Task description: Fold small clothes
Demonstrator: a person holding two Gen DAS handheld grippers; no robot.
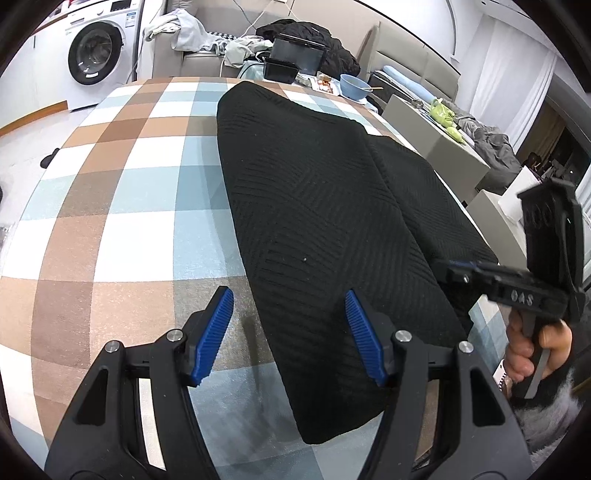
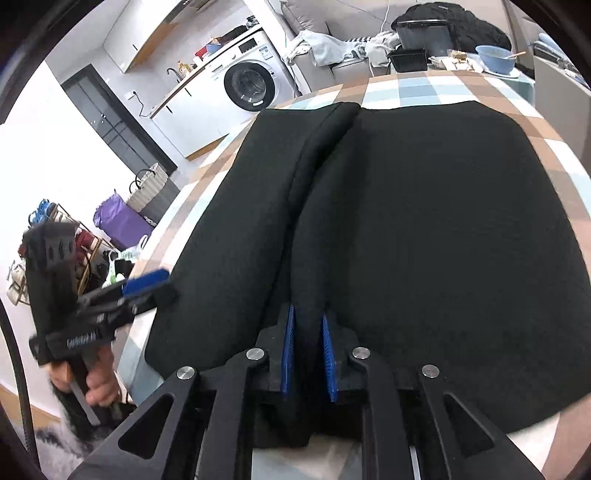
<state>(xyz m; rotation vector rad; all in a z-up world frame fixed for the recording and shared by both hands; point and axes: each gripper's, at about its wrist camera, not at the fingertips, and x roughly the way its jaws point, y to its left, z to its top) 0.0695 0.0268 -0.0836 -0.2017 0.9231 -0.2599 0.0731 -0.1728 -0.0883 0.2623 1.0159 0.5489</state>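
A black ribbed knit garment (image 1: 325, 206) lies flat on the checked tablecloth (image 1: 122, 192), with a lengthwise fold. My left gripper (image 1: 290, 334) is open and empty, hovering over the garment's near left edge. In the left wrist view my right gripper (image 1: 458, 267) reaches the garment's right edge from the side. In the right wrist view the right gripper (image 2: 308, 354) is shut on a pinch of the black garment (image 2: 424, 236) at its near edge, beside the fold ridge. The left gripper (image 2: 146, 282) shows there at the garment's left side.
At the table's far end stand a black box (image 1: 299, 55), a smaller black tray (image 1: 280, 70) and a blue bowl (image 1: 354, 86). A washing machine (image 1: 98, 53) and a sofa with clothes (image 1: 192, 33) are behind. A grey cabinet (image 1: 436, 136) stands to the right.
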